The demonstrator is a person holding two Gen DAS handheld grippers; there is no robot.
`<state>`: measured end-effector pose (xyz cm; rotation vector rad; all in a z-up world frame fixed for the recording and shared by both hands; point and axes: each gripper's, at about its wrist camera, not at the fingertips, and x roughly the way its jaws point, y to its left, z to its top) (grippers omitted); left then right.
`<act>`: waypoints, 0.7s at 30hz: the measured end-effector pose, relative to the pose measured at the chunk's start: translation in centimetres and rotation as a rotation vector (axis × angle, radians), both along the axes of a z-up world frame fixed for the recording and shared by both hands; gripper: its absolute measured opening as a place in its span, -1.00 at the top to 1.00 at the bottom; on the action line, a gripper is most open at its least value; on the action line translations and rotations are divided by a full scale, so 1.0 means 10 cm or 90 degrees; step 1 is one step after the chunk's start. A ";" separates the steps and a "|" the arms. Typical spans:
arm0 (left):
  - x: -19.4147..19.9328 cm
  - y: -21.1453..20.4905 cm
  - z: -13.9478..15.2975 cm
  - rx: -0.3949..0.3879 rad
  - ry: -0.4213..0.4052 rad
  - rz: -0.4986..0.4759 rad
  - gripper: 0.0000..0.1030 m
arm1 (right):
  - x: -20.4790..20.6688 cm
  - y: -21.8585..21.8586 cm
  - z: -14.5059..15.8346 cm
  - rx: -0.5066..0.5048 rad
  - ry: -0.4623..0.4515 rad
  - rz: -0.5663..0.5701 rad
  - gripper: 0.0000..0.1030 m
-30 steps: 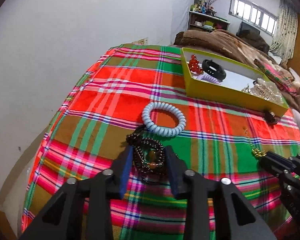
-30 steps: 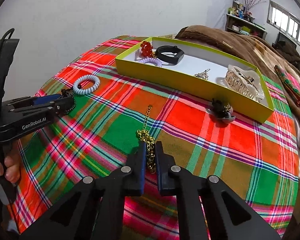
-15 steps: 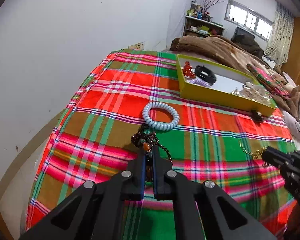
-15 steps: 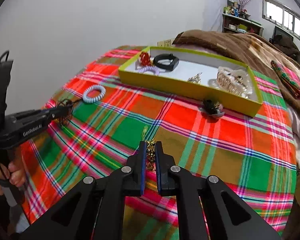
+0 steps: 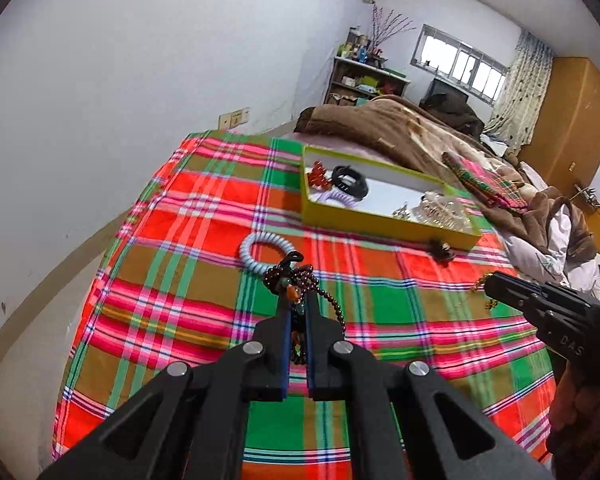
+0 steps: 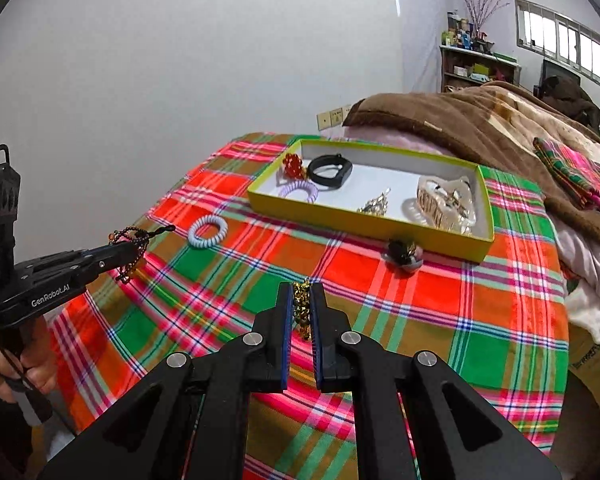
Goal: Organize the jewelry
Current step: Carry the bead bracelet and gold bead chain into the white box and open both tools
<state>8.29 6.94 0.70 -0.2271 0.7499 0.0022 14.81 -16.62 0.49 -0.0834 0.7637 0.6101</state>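
With the left gripper (image 5: 296,316) clamped on the dark beaded bracelet (image 5: 296,280) and the right gripper (image 6: 302,312) on the gold chain (image 6: 301,308), both apparently clear of the plaid cloth (image 6: 420,304), each should be carried level to the far yellow-green tray (image 6: 364,222) and released low inside.

Both angling downward: left gripper (image 5: 297,312) clamping, jaws nearly together; right gripper (image 6: 301,304) likewise pinching.

Bare cloth (image 6: 440,312) spreads wide toward the bed's near edge. Before the box's (image 6: 364,222) near wall lie a coil tie (image 6: 207,232) and a dark clip (image 6: 402,254); a blanket (image 6: 480,120) blocks behind.
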 end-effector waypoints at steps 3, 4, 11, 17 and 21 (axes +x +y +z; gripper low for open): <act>0.04 -0.04 0.05 0.002 -0.005 -0.010 0.89 | 0.02 -0.01 0.07 -0.002 -0.009 0.001 0.84; 0.06 -0.06 0.07 0.005 -0.007 -0.014 0.89 | 0.04 -0.01 0.09 -0.004 -0.014 0.000 0.84; 0.29 -0.18 0.16 0.013 -0.013 -0.048 0.89 | 0.25 -0.07 0.25 -0.001 -0.028 -0.012 0.84; 0.54 -0.26 0.21 0.012 -0.013 -0.075 0.89 | 0.49 -0.16 0.33 0.014 -0.022 -0.023 0.84; 0.69 -0.33 0.27 0.022 -0.017 -0.095 0.89 | 0.64 -0.18 0.38 0.010 -0.026 -0.024 0.84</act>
